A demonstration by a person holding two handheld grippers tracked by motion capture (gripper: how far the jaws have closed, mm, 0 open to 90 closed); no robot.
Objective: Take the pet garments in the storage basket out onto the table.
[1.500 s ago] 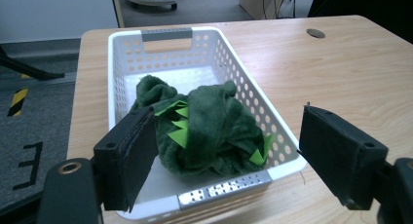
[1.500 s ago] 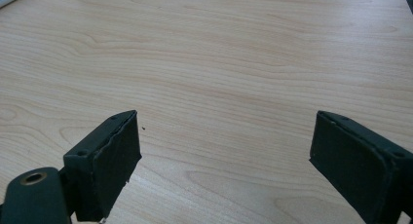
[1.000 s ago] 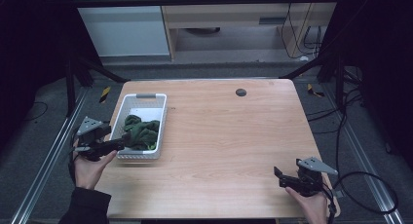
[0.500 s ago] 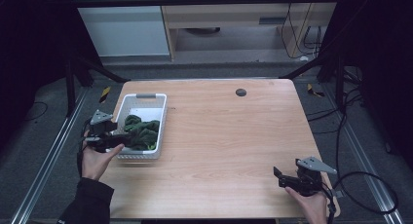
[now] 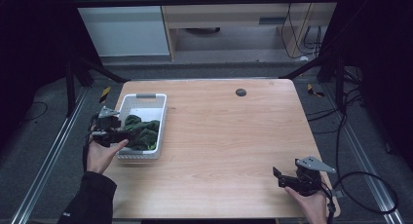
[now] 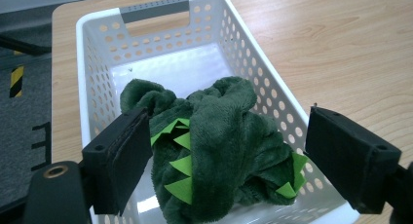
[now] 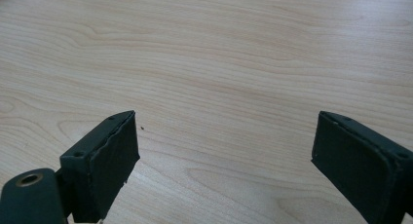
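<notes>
Green plush toy (image 6: pixel 214 151), bunched in basket (image 6: pixel 102 48), underside hidden.

Light wooden table (image 5: pixel 219 136); white perforated basket (image 5: pixel 157 118) at left edge; dark round disc (image 5: pixel 240 92) near far edge.

I'm working in what looks like a lab recording bay: my wooden table (image 5: pixel 219 136) stands alone on grey carpet, boxed in by a black metal frame (image 5: pixel 204 1), floor rails (image 5: pixel 46 156) and hazard tape (image 5: pixel 104 93), with loose cables (image 5: pixel 350 112) trailing past its right edge.
</notes>
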